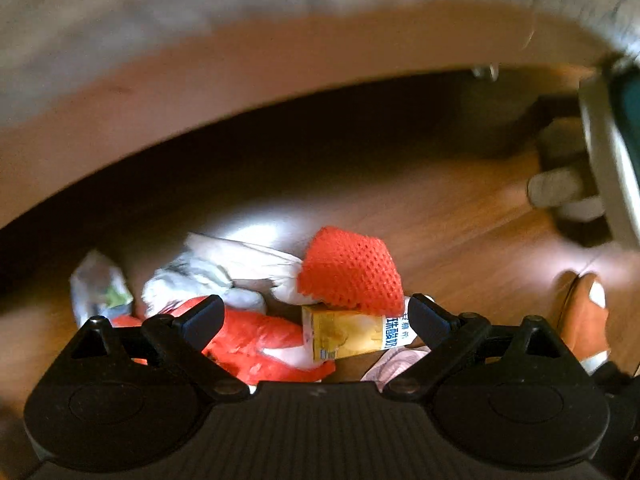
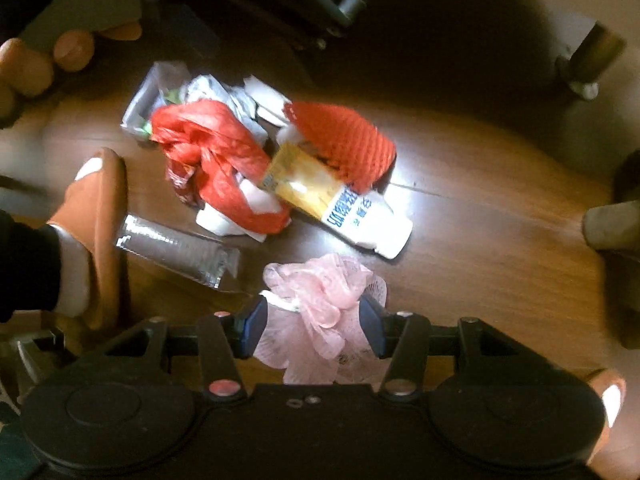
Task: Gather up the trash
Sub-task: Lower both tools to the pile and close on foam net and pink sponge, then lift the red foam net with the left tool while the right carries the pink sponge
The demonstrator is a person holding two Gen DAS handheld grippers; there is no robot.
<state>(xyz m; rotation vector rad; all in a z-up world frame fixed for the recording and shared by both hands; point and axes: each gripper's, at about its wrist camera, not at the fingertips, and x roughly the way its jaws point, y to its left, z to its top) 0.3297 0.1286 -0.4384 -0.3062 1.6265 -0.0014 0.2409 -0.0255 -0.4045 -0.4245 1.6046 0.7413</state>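
Pink mesh bath puff (image 2: 320, 312) sits between my spread right gripper (image 2: 316, 326) fingers, not yet pinched, while my left gripper (image 1: 316, 320) hovers agape over the red plastic bag (image 1: 256, 344), yellow-and-white carton (image 1: 352, 332) and orange foam net (image 1: 352, 268), so I judge nothing collected yet.

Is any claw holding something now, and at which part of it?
The right claw has the pink mesh sponge between its fingers, around its near end; a firm grip cannot be told. The left claw is open, holding nothing.
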